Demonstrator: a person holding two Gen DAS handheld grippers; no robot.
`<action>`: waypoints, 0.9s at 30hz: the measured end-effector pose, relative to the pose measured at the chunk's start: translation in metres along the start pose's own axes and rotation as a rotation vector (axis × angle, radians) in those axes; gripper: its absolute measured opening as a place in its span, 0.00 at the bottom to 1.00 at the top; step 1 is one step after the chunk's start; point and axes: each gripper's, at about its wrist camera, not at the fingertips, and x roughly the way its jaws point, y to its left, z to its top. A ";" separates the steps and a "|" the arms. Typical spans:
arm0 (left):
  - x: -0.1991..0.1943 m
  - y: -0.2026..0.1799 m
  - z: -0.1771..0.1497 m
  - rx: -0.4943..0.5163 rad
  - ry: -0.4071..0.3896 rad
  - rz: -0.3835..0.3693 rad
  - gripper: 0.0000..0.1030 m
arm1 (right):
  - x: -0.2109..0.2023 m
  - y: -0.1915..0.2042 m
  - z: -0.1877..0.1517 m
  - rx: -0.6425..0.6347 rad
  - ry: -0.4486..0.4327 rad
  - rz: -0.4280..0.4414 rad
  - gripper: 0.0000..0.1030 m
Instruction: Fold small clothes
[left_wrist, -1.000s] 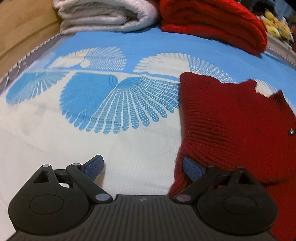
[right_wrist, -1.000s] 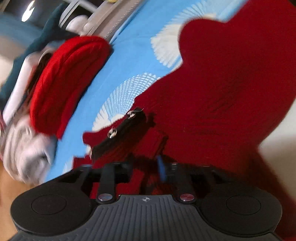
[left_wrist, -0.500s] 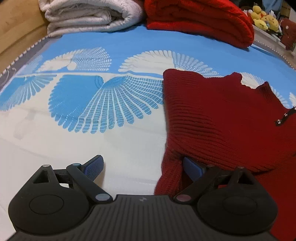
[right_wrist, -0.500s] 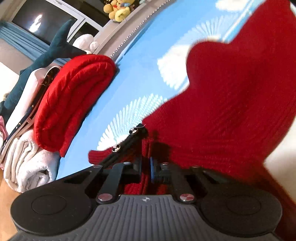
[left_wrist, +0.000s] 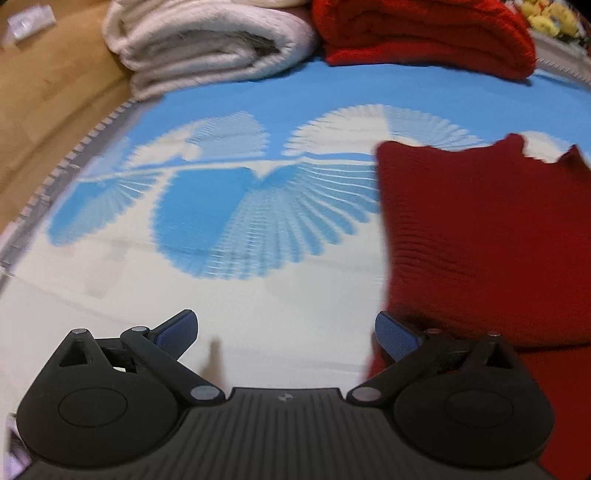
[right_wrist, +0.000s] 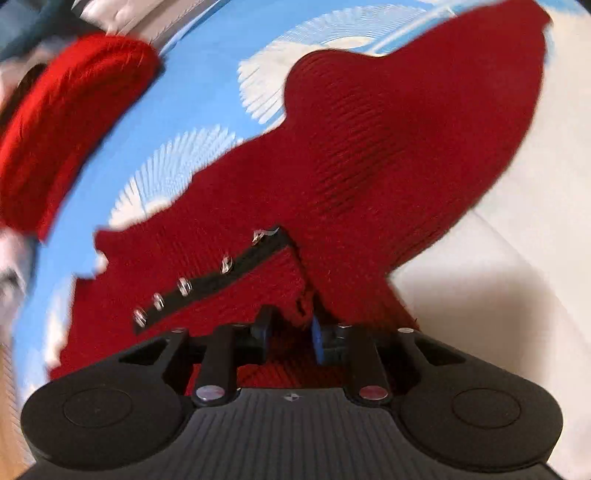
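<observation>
right gripper (right_wrist: 288, 334) clamps the red knit sweater (right_wrist: 369, 155) beside its snap placket (right_wrist: 207, 280), apparently to fold it; left gripper (left_wrist: 286, 336) spread apart, empty.

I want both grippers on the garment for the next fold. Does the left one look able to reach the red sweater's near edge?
Probably yes. The left gripper is wide open, its right tong pad already beside the red sweater edge, with only bare bedsheet between the tongs. The right gripper already pinches the knit.

A blue-and-white patterned bedspread (left_wrist: 229, 206) carries a dark red knit garment (left_wrist: 480, 236), folded white blanket (left_wrist: 207, 44), folded red knit (left_wrist: 424, 33).
</observation>
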 end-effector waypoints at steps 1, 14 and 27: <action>0.000 0.003 0.001 -0.002 -0.001 0.018 1.00 | -0.008 0.000 0.004 0.014 -0.041 0.008 0.41; -0.004 0.006 0.005 -0.100 -0.008 -0.066 1.00 | 0.000 0.033 -0.008 -0.253 -0.096 0.036 0.50; -0.025 0.025 0.003 -0.118 -0.062 -0.069 1.00 | -0.103 -0.212 0.078 0.489 -0.475 0.051 0.61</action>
